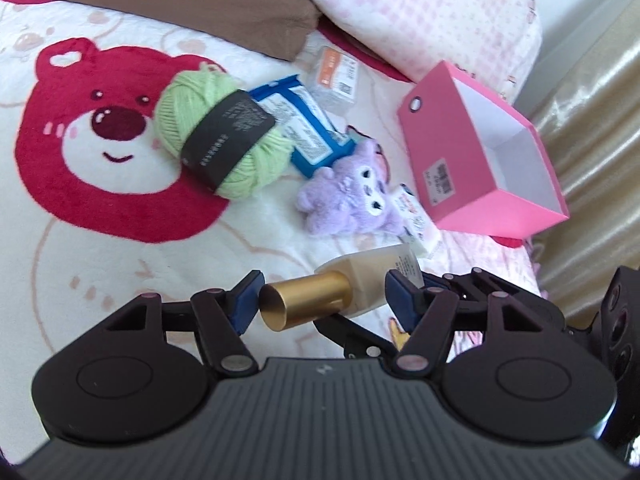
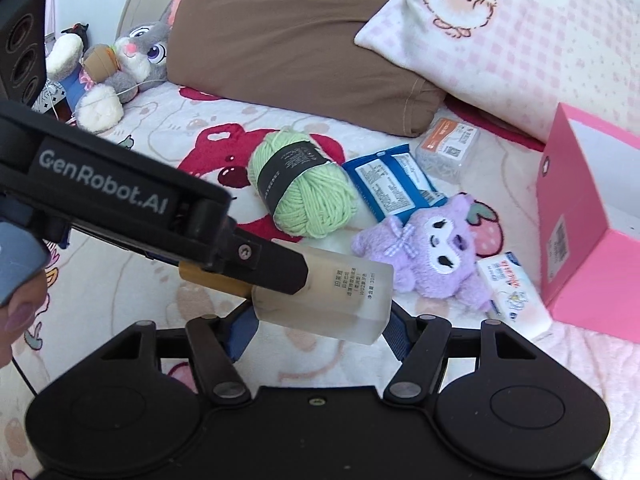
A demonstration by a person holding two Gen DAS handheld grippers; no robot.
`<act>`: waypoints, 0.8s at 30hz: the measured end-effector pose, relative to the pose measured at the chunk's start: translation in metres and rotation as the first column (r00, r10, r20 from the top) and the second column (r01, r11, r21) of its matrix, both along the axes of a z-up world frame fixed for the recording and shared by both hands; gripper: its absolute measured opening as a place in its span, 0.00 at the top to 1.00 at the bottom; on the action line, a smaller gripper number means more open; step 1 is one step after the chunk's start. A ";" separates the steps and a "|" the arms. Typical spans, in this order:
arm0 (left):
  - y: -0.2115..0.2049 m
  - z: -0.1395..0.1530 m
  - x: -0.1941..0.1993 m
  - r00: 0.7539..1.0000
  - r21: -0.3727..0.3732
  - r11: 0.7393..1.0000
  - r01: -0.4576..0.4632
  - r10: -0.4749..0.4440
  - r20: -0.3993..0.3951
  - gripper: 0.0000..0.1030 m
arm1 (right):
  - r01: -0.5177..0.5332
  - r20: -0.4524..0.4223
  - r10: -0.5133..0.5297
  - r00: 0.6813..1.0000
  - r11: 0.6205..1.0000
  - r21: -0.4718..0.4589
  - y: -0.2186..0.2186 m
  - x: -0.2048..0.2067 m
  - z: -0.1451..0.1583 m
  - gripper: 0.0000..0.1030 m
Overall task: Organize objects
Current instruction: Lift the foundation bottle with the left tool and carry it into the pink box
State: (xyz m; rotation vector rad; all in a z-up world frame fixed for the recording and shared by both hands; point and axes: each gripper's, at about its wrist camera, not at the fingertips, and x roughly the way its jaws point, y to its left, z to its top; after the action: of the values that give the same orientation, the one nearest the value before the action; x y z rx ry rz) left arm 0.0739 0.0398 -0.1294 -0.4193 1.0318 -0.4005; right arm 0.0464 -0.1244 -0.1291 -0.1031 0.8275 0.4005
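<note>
Frosted bottle (image 2: 324,300) (gold cap (image 1: 306,300)) pinched by both left gripper (image 1: 320,300) and, seemingly, right gripper (image 2: 320,330).

Bright, soft daylight, strongest toward 2 o'clock where the curtain (image 1: 592,128) glares, shadows faint on the bed (image 1: 120,264), fisheye bending at edges, near gripper bodies and bed prints slightly soft.

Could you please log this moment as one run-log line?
left gripper: shut on bottle | right gripper: shut on bottle | pink box: open, nothing seen inside
</note>
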 end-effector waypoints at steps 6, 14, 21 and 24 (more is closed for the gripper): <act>-0.011 0.008 -0.004 0.998 -0.052 0.998 0.046 -0.048 -0.039 0.36 | 0.024 -0.048 -0.025 0.999 1.000 -0.019 -0.011 -0.015 0.019 0.32; -0.035 0.043 -0.010 0.996 -0.035 0.996 0.084 -0.086 -0.034 0.37 | 0.066 -0.098 -0.064 0.993 0.998 0.018 -0.034 -0.022 0.049 0.32; -0.059 0.078 0.005 0.987 -0.088 0.985 0.149 -0.153 -0.045 0.37 | 0.091 -0.069 -0.093 0.993 0.995 -0.032 -0.056 -0.025 0.087 0.32; -0.077 0.095 0.012 0.983 -0.085 0.980 0.182 -0.185 -0.020 0.37 | 0.124 -0.050 -0.126 0.991 0.992 -0.035 -0.071 -0.023 0.102 0.32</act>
State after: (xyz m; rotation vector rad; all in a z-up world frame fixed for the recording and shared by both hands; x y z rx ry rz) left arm 0.0856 -0.0368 -0.0345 -0.4058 1.0875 -0.6057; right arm 0.0231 -0.1959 -0.0268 -0.0701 0.8873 0.2726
